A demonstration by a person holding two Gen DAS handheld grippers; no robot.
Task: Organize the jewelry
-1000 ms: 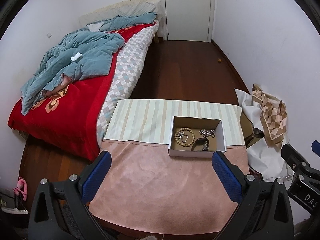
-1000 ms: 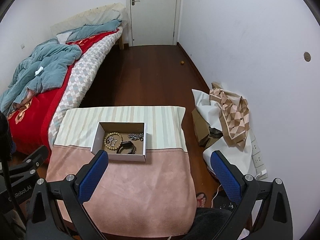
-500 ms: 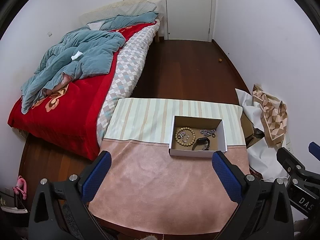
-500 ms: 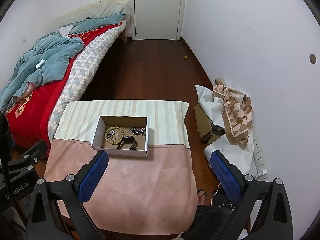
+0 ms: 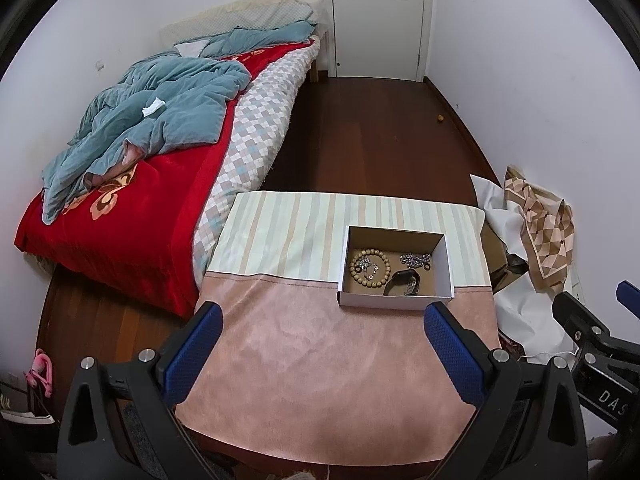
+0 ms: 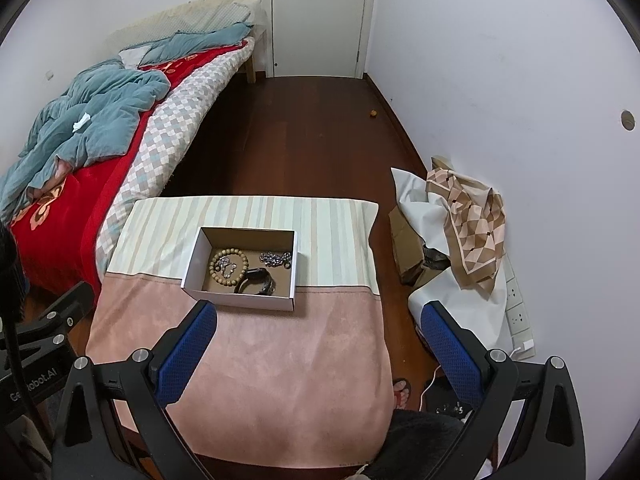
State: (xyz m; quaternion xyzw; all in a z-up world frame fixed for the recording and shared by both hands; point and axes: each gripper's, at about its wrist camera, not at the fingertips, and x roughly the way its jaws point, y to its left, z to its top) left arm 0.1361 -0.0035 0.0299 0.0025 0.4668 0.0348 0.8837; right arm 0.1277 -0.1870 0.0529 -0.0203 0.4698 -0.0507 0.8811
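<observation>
A small open cardboard box (image 5: 447, 266) (image 6: 191, 266) sits on a cloth-covered table (image 5: 320, 360) (image 6: 280, 360). Inside lie a wooden bead bracelet (image 5: 385, 270) (image 6: 213, 263), a silver chain (image 5: 416, 259) (image 6: 274, 258) and a black band (image 5: 402, 282) (image 6: 256, 281). A small silver piece rests inside the bead bracelet. My left gripper (image 5: 322, 350) is open and empty, held high above the table's near part. My right gripper (image 6: 318, 350) is open and empty, held high above the table's near right side. Both are well short of the box.
A bed (image 5: 120, 208) with a red cover and blue quilt stands left of the table. A pile of white and patterned cloth over cardboard (image 6: 460, 220) lies against the right wall. Dark wood floor runs to a shut white door (image 5: 378, 16). Wall sockets (image 6: 518, 312) sit low on the right.
Both grippers have drifted slightly, shifting the view a little; the box sits a bit more to the right in the right wrist view. Jaws stay open; jewelry has not moved.
</observation>
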